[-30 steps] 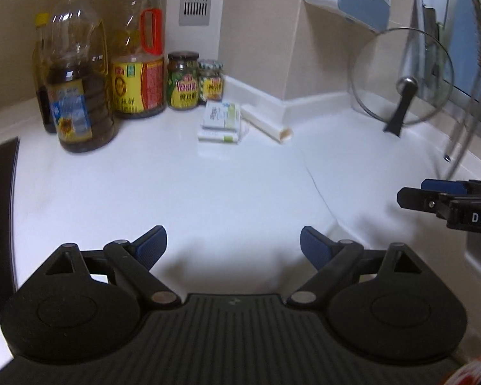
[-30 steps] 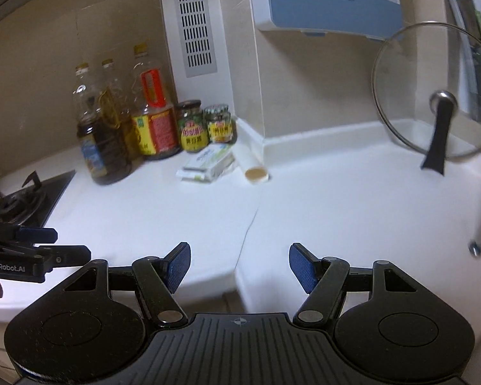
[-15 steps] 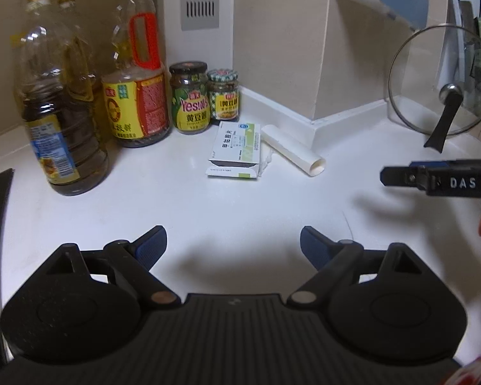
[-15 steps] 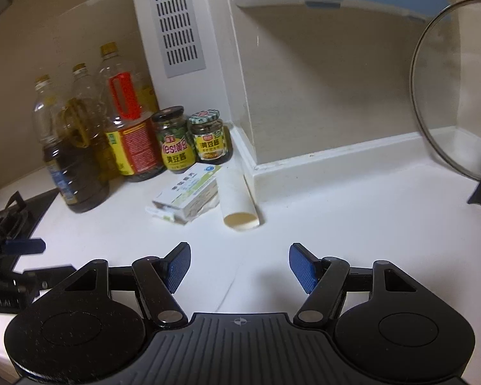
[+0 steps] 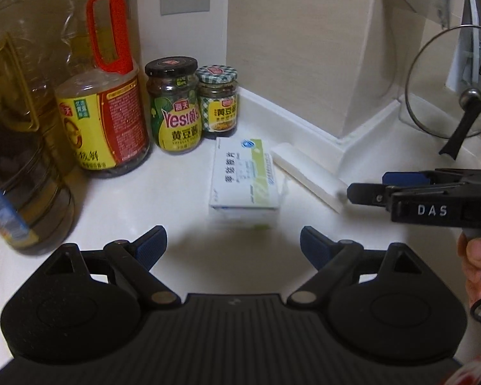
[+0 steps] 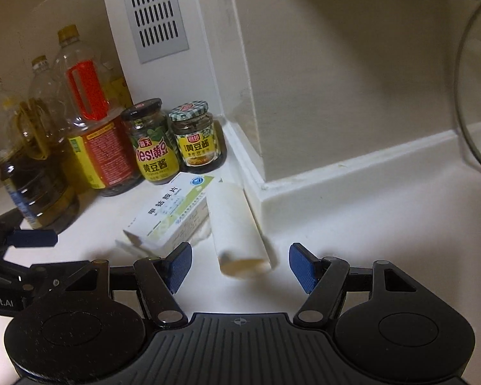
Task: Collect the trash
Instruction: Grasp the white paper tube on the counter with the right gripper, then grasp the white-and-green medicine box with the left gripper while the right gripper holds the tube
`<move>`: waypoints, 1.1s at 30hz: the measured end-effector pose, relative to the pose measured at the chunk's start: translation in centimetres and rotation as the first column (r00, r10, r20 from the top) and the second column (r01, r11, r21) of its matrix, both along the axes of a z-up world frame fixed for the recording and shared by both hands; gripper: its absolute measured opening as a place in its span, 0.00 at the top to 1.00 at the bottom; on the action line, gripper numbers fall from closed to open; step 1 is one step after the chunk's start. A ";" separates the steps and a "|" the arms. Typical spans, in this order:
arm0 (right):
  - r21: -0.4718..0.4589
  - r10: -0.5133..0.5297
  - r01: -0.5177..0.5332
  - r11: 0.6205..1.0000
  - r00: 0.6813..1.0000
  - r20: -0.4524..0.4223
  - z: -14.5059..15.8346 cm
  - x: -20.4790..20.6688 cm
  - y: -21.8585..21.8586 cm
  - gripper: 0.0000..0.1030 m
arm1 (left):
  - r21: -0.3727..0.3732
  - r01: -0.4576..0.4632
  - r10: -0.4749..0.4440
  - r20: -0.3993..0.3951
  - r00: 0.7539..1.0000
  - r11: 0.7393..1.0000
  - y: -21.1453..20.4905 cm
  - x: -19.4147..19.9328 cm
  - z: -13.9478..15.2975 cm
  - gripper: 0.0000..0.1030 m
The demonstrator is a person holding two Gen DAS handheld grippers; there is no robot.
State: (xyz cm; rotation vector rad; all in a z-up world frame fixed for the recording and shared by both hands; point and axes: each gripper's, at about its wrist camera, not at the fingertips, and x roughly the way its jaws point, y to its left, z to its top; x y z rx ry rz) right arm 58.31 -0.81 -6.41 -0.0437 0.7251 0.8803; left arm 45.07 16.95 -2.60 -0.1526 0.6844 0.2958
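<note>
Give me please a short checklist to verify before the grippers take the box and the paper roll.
1. Left gripper open and empty: ok.
2. Right gripper open and empty: ok.
3. Medicine box ahead of the left gripper, not yet between its fingers: ok.
4. Paper roll ahead of the right gripper, lying on the counter: ok.
5. Box and roll apart: not ok, they lie very close or touching.
6. Box empty, so really trash: cannot tell.

Both cameras ride low on the handheld grippers, tilted down at the white counter (image 5: 118, 192) from close by. The left one faces the medicine box (image 5: 243, 176) at twelve o'clock; the right one faces the paper roll (image 6: 237, 231). Both share box, roll and the jars (image 6: 173, 138) at eleven o'clock.
</note>
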 end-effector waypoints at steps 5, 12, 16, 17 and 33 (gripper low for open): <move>-0.039 -0.025 0.025 0.999 1.000 -0.011 -1.2 1.5 1.6 0.34 | -0.015 -0.002 0.002 0.001 1.000 1.000 1.6 1.1 -0.7 0.14; -0.084 -0.001 -0.002 0.996 1.000 -0.029 -2.7 2.1 3.4 0.55 | -0.028 -0.004 0.004 -0.008 1.000 1.000 2.5 2.0 -1.5 0.14; -0.107 0.007 -0.008 0.994 1.000 -0.004 -2.3 1.2 2.7 0.56 | -0.029 0.004 -0.004 -0.006 1.000 1.000 2.4 2.5 -1.7 0.14; -0.115 0.009 -0.008 0.993 1.000 0.008 -2.2 0.9 2.3 0.56 | -0.027 0.006 -0.006 -0.004 1.000 1.000 2.3 2.7 -1.7 0.14; -0.196 -0.026 0.039 0.980 0.997 0.066 -2.5 -2.8 -6.5 0.51 | 0.076 0.076 -0.069 -0.088 0.994 0.994 1.3 10.7 -3.2 0.14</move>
